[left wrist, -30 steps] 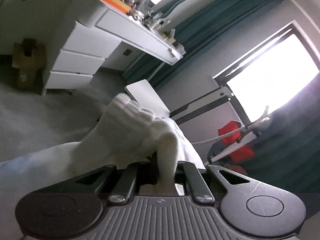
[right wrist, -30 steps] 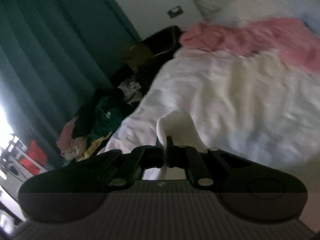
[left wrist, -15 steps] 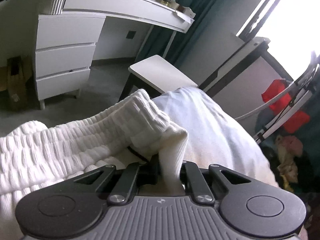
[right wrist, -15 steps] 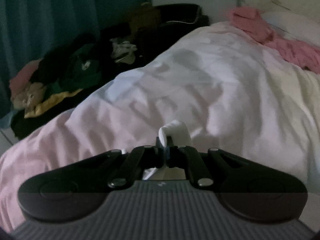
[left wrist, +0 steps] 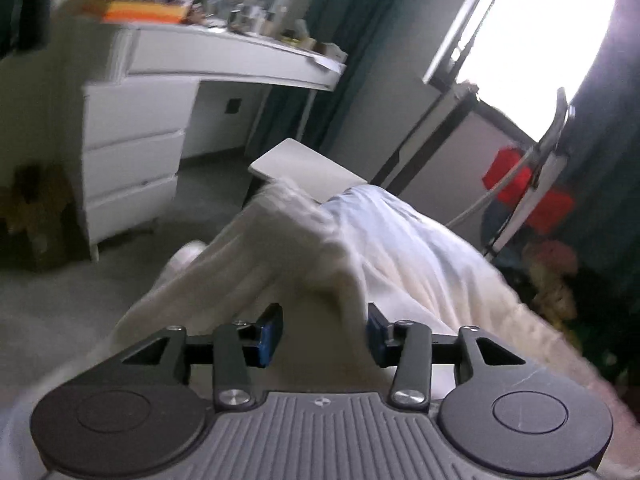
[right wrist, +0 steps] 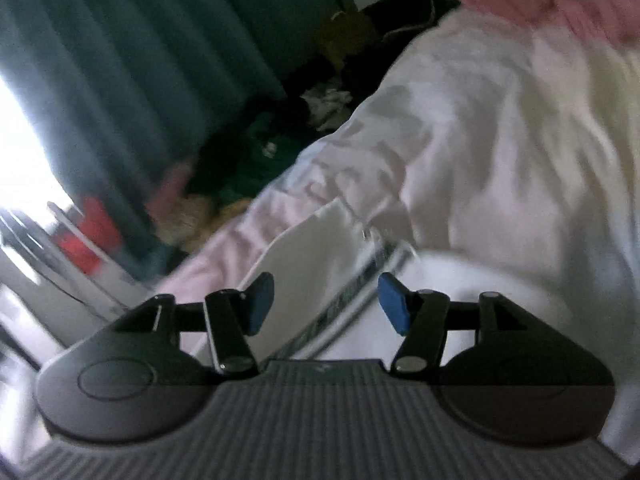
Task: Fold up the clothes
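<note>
The left gripper (left wrist: pixel 323 334) has a grey ribbed body, two round black discs at four and eight o'clock, black linkage arms with silver screws (left wrist: pixel 234 396), and blue pads (left wrist: pixel 272 334). The right gripper (right wrist: pixel 325 306) looks the same: ribbed grey body, black arms, blue pads (right wrist: pixel 394 304).

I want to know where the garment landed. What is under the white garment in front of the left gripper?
The white garment lies on the bed's pale duvet, which shows beside it. The open left gripper hovers over its near end. What lies directly beneath the garment is covered.
</note>
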The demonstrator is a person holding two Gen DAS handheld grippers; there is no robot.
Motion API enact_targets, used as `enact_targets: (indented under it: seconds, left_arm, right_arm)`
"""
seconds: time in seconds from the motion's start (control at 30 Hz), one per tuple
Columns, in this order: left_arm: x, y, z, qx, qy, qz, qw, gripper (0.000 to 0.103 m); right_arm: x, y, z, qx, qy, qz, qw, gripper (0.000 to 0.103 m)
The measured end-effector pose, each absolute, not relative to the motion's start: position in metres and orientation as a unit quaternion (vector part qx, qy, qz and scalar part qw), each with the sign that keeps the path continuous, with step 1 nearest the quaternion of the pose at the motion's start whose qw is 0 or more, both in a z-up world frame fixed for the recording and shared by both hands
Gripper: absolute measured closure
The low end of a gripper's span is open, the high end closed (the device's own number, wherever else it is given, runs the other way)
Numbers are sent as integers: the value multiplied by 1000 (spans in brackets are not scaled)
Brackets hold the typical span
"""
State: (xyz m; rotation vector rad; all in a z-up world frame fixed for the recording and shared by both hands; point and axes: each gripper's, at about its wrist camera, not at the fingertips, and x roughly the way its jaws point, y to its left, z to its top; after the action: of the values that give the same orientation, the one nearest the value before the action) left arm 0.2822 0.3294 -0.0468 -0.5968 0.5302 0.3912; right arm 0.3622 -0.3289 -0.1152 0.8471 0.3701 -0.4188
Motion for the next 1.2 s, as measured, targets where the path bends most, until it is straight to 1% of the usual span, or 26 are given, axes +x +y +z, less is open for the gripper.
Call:
enact_targets:
  seconds: [0.1, 0.2, 0.23, 0.3, 0.37, 0.47, 0.57, 0.63, 0.7, 0.73, 0.77, 0.83, 0.97, 1.1, 1.2]
  left_arm:
    - [243, 334, -51, -336, 249, 187, 889, 55]
    - [216, 345, -63, -385, 251, 186, 869, 55]
    - [217, 347, -68, -395, 249, 191, 863, 55]
    - [219, 351, -78, -415, 246, 200, 853, 56]
    - [221, 355, -89, -434, 242, 210, 842, 57]
    - [224, 361, -104, -463, 237, 224, 824, 66]
    - [241, 366, -114, -481, 226, 248, 810, 66]
    - [257, 370, -111, -484, 229, 260, 804, 68]
    - [274, 374, -108, -486, 233, 271, 797, 78]
    - [281, 376, -106, -486, 235, 276, 795, 80]
    - [285, 377, -101, -483, 238, 278, 796, 84]
    - [294, 378, -91, -475, 243, 281, 798, 88]
    - [286, 379, -68, -476, 250, 285, 794, 92]
    - [267, 376, -41, -444, 253, 255, 821, 92]
    - [242, 377, -31, -449, 256, 244, 820, 93]
  right_arm:
    - [310, -334, -130, 503, 147, -158, 837, 43]
    - [284, -337, -152, 569, 156, -150, 793, 44]
    - [278, -337, -159, 584, 162, -152, 781, 48]
    - [279, -337, -172, 599, 177, -151, 766, 51]
    - [286, -337, -184, 606, 194, -147, 757, 59]
    - [305, -337, -192, 599, 197, -153, 761, 60]
    - [325, -344, -192, 595, 167, -166, 768, 60]
    - [337, -353, -193, 587, 149, -166, 778, 60]
    - [347, -363, -193, 574, 137, -172, 789, 61]
    - [351, -367, -194, 571, 132, -176, 791, 69]
    - [353, -371, -196, 573, 128, -181, 789, 79]
    - [355, -376, -198, 582, 121, -181, 784, 85]
    - [344, -382, -189, 589, 114, -178, 780, 89]
    - [313, -381, -177, 593, 112, -174, 779, 90]
    - [290, -380, -168, 595, 110, -170, 778, 91]
